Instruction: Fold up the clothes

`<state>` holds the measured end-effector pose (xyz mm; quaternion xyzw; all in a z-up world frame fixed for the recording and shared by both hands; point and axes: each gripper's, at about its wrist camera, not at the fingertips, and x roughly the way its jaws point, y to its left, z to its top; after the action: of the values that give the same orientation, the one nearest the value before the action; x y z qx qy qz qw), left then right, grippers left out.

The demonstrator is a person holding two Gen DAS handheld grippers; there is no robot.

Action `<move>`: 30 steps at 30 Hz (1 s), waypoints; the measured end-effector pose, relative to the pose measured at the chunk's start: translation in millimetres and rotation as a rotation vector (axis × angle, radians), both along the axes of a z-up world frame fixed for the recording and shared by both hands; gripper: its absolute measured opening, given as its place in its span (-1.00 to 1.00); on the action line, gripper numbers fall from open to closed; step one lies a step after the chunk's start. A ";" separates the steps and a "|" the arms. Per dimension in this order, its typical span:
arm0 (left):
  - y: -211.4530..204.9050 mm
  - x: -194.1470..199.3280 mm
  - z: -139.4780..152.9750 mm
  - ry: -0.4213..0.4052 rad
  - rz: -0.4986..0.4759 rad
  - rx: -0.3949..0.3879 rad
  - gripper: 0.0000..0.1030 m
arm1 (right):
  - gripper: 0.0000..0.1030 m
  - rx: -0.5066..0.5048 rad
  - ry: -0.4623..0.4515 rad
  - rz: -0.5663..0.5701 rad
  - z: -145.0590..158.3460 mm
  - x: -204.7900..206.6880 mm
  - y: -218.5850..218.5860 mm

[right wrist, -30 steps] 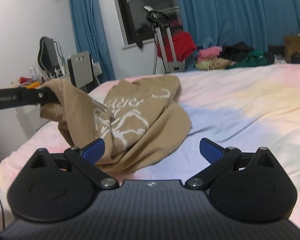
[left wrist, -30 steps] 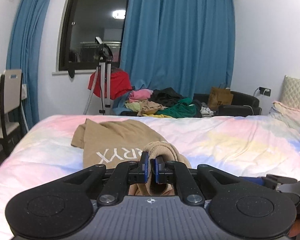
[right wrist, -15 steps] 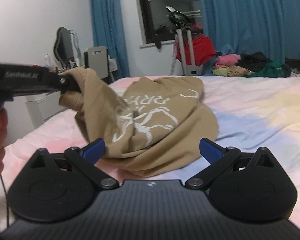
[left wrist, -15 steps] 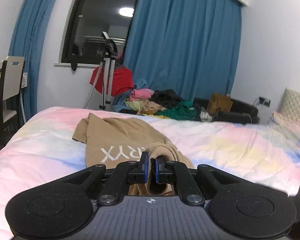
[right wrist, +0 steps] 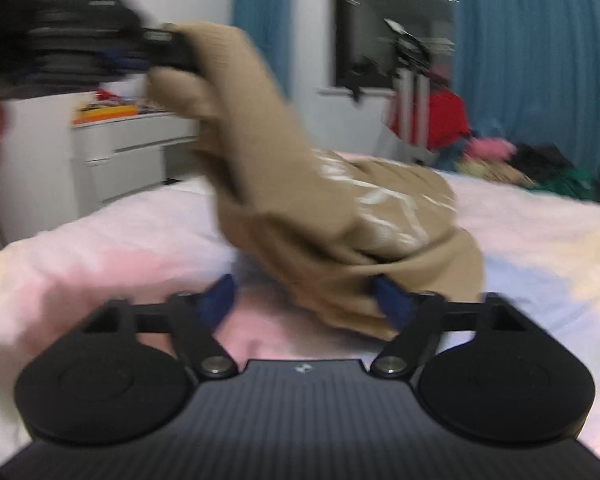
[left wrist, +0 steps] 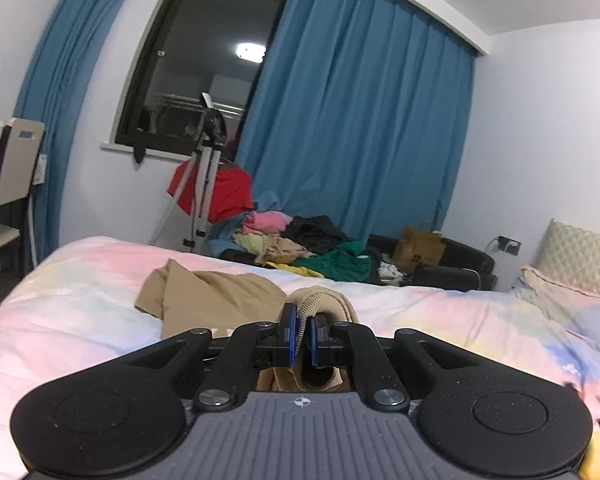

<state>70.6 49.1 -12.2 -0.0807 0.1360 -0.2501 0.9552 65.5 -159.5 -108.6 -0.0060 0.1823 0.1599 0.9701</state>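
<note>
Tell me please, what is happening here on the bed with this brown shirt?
A person is folding a tan sweatshirt on a bed, holding a gripper in each hand. The left gripper is shut on a ribbed edge of the sweatshirt and lifts that part off the bed. The right gripper has just been closing; the low edge of the sweatshirt is between its jaws, but its pads do not press it yet.
</note>
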 end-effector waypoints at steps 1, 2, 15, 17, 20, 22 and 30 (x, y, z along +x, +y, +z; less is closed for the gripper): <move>0.9 1.5 -1.0 0.014 -0.014 -0.015 -0.86 | 0.16 0.033 0.013 -0.021 0.5 2.7 -8.5; 2.2 3.8 -2.4 0.032 -0.029 -0.035 -0.86 | -0.07 0.066 0.027 -0.042 1.0 5.4 -17.0; -20.6 6.2 -21.4 0.062 -0.055 0.114 -0.84 | -0.79 0.305 -0.082 -0.191 59.5 -8.5 -97.9; -29.5 4.8 -28.6 0.066 -0.093 0.152 -0.83 | -0.79 0.313 -0.054 -0.223 60.0 -3.1 -109.0; -43.2 5.2 -41.6 0.087 -0.144 0.206 -0.82 | -0.74 0.326 0.033 -0.278 54.0 8.7 -126.2; -52.0 5.7 -51.3 0.105 -0.172 0.243 -0.82 | -0.66 0.349 0.166 -0.307 38.6 24.8 -139.9; -44.4 21.5 -66.3 0.170 -0.171 0.210 -0.82 | 0.13 0.446 0.362 -0.329 16.6 26.2 -162.6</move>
<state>92.1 4.6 -78.5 0.0105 0.2481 -0.3070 0.9187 91.7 -322.1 -92.0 0.2645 0.3107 0.0358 0.9122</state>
